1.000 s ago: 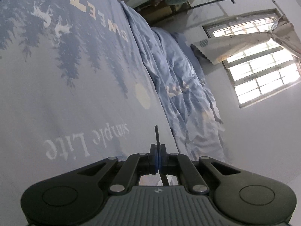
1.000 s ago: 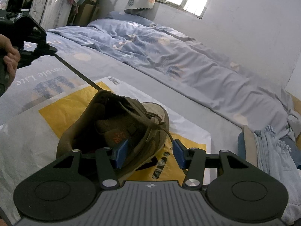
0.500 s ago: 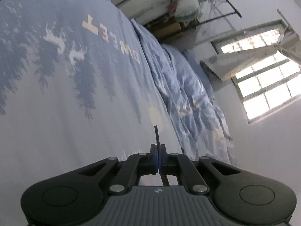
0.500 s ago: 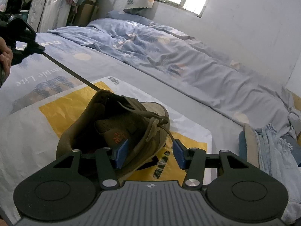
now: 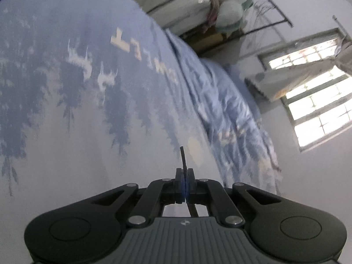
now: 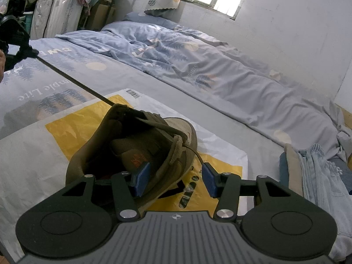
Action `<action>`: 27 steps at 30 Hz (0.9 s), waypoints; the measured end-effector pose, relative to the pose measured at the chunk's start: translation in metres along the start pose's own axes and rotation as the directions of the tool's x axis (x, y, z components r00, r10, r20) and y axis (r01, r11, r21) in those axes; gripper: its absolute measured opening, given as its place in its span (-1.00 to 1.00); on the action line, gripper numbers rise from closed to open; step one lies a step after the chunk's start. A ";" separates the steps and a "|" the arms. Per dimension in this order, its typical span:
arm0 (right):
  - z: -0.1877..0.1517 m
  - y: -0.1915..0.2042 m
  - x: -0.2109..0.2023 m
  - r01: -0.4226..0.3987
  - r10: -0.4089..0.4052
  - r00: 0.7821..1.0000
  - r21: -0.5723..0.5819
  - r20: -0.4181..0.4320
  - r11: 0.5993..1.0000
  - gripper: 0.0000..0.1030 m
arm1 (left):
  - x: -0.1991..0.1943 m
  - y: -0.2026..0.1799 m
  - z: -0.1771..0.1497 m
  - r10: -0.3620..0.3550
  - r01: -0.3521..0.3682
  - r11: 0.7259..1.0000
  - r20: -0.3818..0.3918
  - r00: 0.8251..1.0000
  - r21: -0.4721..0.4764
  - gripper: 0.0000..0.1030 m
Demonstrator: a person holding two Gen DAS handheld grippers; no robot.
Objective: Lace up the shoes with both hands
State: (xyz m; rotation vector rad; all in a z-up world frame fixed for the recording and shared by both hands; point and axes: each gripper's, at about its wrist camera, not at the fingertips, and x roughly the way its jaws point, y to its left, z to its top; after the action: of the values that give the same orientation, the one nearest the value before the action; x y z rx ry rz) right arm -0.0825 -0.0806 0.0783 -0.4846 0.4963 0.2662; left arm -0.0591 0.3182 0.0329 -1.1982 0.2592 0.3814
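Midway: left gripper (image 5: 184, 183) clamps the taut shoelace (image 6: 72, 79); right gripper (image 6: 173, 181), half-open, straddles the brown shoe's (image 6: 132, 145) side wall; upper eyelets seemingly unthreaded.

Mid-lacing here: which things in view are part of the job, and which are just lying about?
In the job:
olive-brown suede shoe
dark taut lace
left tongs
right tongs

Lying about:
yellow-and-white plastic bag
rumpled blue duvet
folded denim clothes
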 end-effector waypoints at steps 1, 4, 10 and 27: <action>-0.001 0.000 0.000 0.000 0.000 1.000 0.004 0.002 1.000 0.01 | 0.002 0.000 -0.002 0.004 -0.004 1.000 -0.018 1.000 0.004 -1.00; -0.002 0.000 -0.001 -0.001 0.001 1.000 0.013 0.007 1.000 0.01 | 0.003 0.000 -0.006 0.016 -0.015 1.000 -0.036 0.999 0.018 -1.00; -0.004 -0.002 -0.002 -0.012 0.011 1.000 0.047 0.017 0.999 0.01 | -0.003 -0.002 -0.003 0.042 -0.042 0.998 -0.002 0.999 0.042 -0.99; -0.018 -0.054 -0.029 -0.039 -0.005 0.993 0.361 0.120 0.932 0.01 | -0.034 -0.051 -0.016 -0.115 0.110 0.976 0.011 0.993 0.187 0.09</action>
State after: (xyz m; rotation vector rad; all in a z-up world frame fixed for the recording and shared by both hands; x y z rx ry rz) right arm -0.0950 -0.1391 0.0995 -0.1019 0.4205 0.2120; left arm -0.0684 0.2822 0.0842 -1.0185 0.2020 0.2652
